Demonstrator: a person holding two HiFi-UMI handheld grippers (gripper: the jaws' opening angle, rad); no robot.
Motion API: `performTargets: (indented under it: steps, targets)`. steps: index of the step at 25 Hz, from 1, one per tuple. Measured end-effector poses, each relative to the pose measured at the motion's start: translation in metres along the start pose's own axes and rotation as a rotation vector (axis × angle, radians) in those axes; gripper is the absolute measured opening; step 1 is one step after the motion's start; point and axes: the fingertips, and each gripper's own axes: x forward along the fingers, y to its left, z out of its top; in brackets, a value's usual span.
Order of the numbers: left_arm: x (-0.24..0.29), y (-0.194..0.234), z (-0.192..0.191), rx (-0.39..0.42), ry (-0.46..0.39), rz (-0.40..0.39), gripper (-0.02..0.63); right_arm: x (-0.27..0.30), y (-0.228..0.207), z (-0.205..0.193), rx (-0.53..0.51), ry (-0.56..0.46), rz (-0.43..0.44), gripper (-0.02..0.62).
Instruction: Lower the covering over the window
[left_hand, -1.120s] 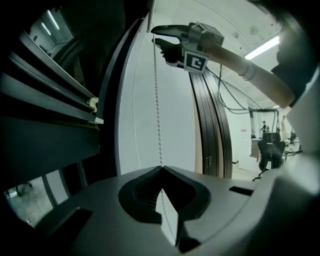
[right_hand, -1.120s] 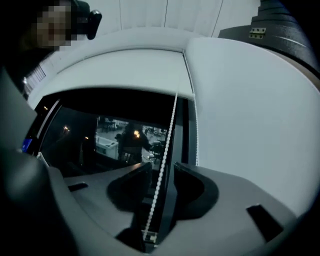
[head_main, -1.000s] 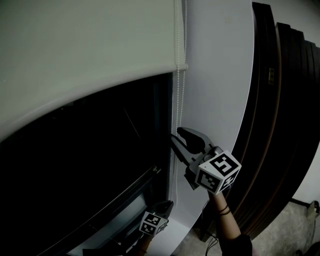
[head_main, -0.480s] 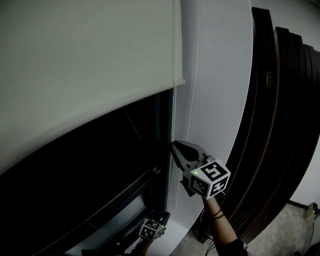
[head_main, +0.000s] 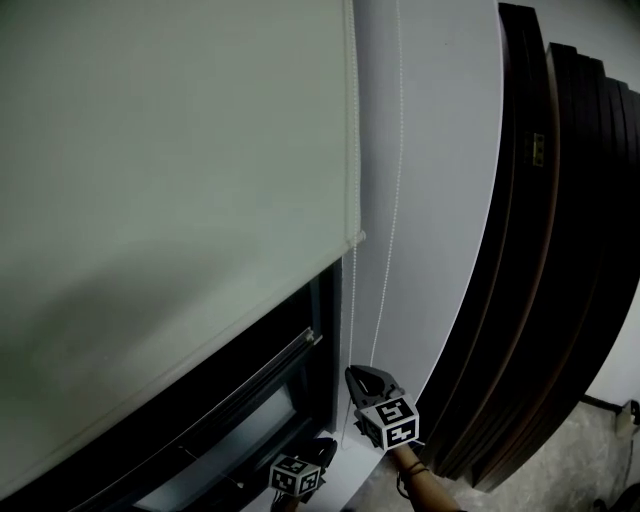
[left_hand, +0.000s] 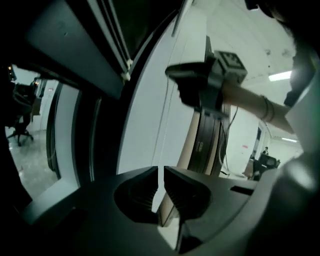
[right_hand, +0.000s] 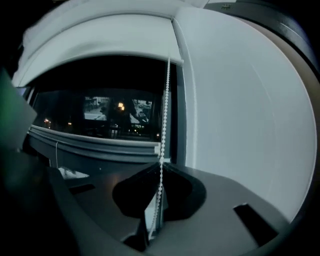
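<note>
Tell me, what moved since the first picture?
The right gripper has just closed its jaws on the bead chain and went down. The blind slid lower, covering more dark window. The wall and dark boards stayed put.

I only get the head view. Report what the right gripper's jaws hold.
Observer: The right gripper has just been closing its jaws. They are shut on the bead chain, which runs down between them.
Operator: Next, tell me what shows outside.
Observer: Through the dark glass under the blind, small lights show outside.
Operator: Now the left gripper.
Observer: The left gripper has just been opening its jaws. A narrow slit shows between them, and I cannot tell whether the bead chain is in it.
</note>
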Motion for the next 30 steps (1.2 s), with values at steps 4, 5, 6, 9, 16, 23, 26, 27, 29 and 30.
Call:
performTargets:
  steps: [4, 5, 6, 9, 16, 23, 26, 27, 29, 30]
  targets:
    - [-0.017, -0.01, 0.126, 0.122, -0.241, -0.03, 0.021, -0.006, 0.005, -0.058, 0.022, 0.076, -0.003, 0.02]
    - [-0.023, -0.019, 0.16, 0.16, -0.301, -0.045, 0.021, -0.008, 0.006, -0.07, 0.029, 0.091, -0.004, 0.02]
    - [-0.03, -0.029, 0.191, 0.2, -0.358, -0.061, 0.026, -0.009, 0.007, -0.082, 0.037, 0.108, -0.004, 0.02]
    - [-0.043, -0.063, 0.272, 0.324, -0.482, -0.104, 0.04, -0.011, 0.014, -0.117, 0.042, 0.175, 0.005, 0.02]
    - [-0.046, -0.082, 0.36, 0.435, -0.575, -0.03, 0.08, -0.028, 0.03, -0.172, 0.117, 0.23, 0.012, 0.014]
    - [-0.041, -0.104, 0.366, 0.449, -0.574, -0.082, 0.052, -0.033, 0.041, -0.172, 0.13, 0.224, 0.034, 0.011]
    - [-0.043, -0.107, 0.364, 0.464, -0.589, -0.082, 0.018, -0.034, 0.041, -0.172, 0.134, 0.224, 0.034, 0.011]
    - [-0.045, -0.107, 0.363, 0.453, -0.599, -0.088, 0.018, -0.036, 0.042, -0.172, 0.133, 0.224, 0.034, 0.011]
    - [-0.051, -0.108, 0.362, 0.425, -0.622, -0.097, 0.015, -0.041, 0.042, -0.172, 0.132, 0.229, 0.029, 0.011]
    - [-0.053, -0.107, 0.362, 0.413, -0.633, -0.096, 0.014, -0.043, 0.041, -0.172, 0.132, 0.232, 0.023, 0.012]
